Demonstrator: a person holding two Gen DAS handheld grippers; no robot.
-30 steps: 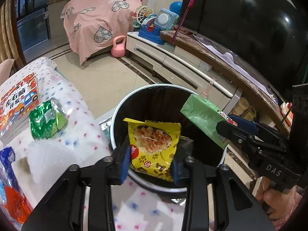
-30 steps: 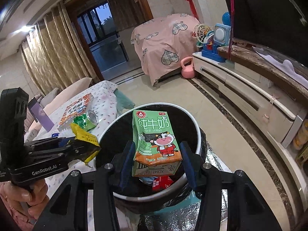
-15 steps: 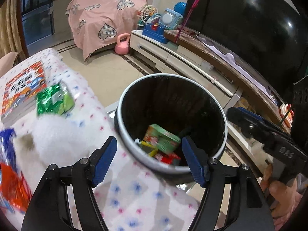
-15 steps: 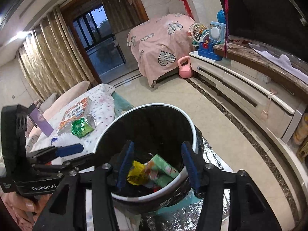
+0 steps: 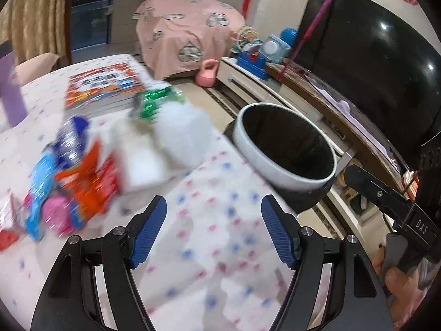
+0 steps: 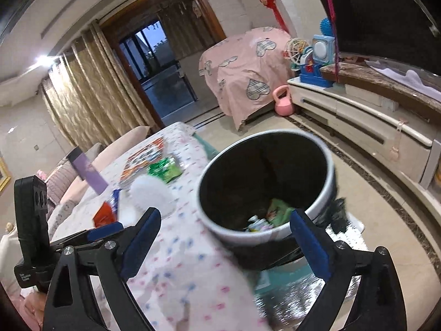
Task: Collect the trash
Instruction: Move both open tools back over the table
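Holding my left tongs (image 5: 213, 230) apart and empty over the spotted cloth, my right tongs (image 6: 224, 241) opening on nothing by the bin (image 6: 264, 182), I judge the wrapper pile (image 5: 71, 171) up-left of my left tongs, nearer that hand.

A home living room: television (image 5: 366, 63), curtains (image 6: 82, 93), toys (image 6: 314, 58) on a low cabinet (image 6: 358, 115).

Tablecloth (image 5: 209, 237) at lower center: matt printed cloth. Bin (image 6: 264, 231) at center right: glossy white rim (black liner inside). Wrappers (image 5: 69, 176) at left: shiny crinkled foil.
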